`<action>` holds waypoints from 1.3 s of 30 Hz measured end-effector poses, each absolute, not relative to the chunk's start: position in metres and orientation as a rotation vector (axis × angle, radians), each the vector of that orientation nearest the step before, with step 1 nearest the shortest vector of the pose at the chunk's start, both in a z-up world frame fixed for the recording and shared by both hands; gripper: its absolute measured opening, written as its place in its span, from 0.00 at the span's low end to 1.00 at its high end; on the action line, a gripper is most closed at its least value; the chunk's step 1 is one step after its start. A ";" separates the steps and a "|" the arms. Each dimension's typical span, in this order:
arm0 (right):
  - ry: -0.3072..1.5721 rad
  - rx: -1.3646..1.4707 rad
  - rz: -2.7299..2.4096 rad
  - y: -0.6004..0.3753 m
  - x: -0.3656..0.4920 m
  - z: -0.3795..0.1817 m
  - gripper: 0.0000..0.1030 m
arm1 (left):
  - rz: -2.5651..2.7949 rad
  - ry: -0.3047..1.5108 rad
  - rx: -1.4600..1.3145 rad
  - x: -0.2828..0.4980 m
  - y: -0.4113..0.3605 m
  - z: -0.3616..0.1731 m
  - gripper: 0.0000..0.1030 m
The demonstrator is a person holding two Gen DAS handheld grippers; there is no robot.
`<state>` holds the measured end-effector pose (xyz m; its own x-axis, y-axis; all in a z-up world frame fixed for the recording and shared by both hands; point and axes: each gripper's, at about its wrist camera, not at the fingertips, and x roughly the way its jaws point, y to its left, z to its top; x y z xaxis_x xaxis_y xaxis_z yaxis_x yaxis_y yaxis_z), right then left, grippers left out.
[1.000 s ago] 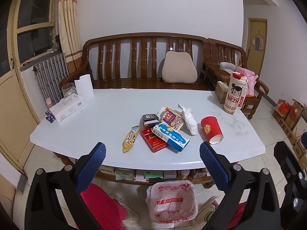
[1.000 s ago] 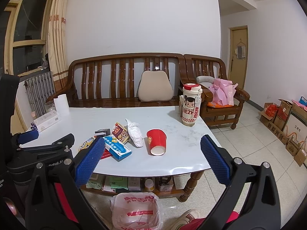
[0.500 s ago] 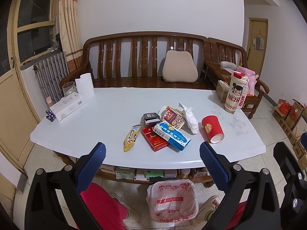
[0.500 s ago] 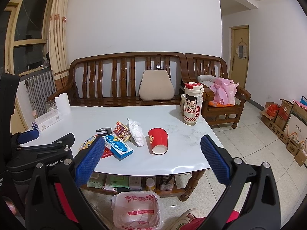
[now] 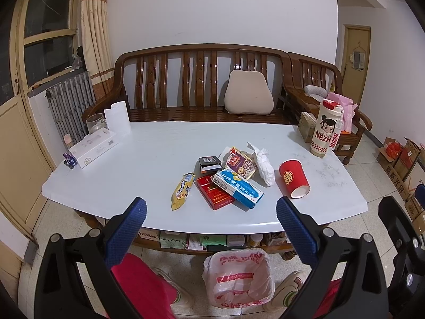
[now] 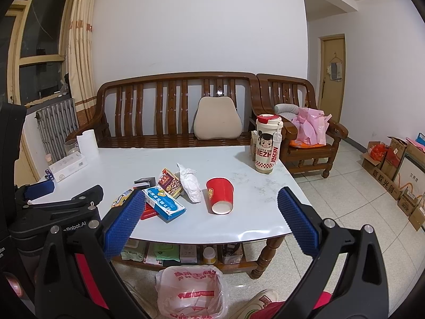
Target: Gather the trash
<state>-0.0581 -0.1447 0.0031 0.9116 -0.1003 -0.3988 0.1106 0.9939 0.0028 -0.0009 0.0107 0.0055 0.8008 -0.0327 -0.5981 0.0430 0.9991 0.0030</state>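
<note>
Both pairs of blue-padded fingers stand wide apart and empty, the left gripper (image 5: 209,215) and right gripper (image 6: 211,207) held short of the white surface (image 5: 148,159), with a plastic-lined bin (image 5: 239,276) on the floor directly below and between the fingers. Beyond the fingertips lies the litter: a yellow snack wrapper (image 5: 182,187) nearest the left fingers, then a red pack (image 5: 212,194) under a blue-and-white box (image 5: 239,187), a tipped red paper cup (image 6: 220,195) ahead of the right fingers, a crumpled tissue (image 6: 190,183), a printed packet (image 5: 240,163) and a small dark box (image 5: 208,162) farther off. A sound first pick looks to be the cup or the wrapper, both lying free of the pile; the cup should be pinched lightly across its wall so it does not crush or roll. Past the clutter stands a cartoon-printed tumbler (image 6: 267,146), probably no trash. The bin's contents, the shelf below the surface and whether the packs are empty cannot be made out.
</note>
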 end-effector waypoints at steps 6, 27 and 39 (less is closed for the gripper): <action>0.410 0.024 -0.109 -0.146 -0.058 0.004 0.95 | -0.041 0.643 0.016 -0.001 0.011 0.006 0.93; 0.436 0.032 -0.051 -0.154 -0.023 -0.006 0.95 | -0.091 0.770 -0.012 0.036 0.023 -0.011 0.93; 0.499 0.018 -0.053 -0.180 0.029 -0.014 0.95 | -0.021 0.823 0.038 0.073 0.031 -0.024 0.93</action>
